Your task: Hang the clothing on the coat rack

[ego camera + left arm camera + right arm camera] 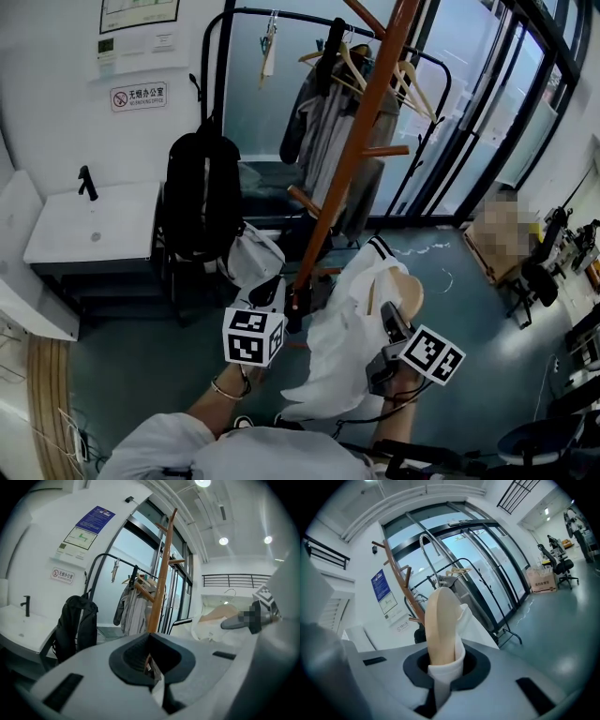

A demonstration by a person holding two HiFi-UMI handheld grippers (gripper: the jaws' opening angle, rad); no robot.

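Glass doors point(469, 103); right tool point(440, 665) clamps hanger point(440, 620); left tool point(151, 660) maybe shirt point(333, 342).

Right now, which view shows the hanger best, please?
The right gripper view: the hanger stands close and central, hook included. The head view shows one end in the shirt; the left gripper view, a small distant shape.

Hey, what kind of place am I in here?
Likely an office or workshop entrance: glass doors, a wooden coat rack, a garment rail with clothes, and office chairs further in.
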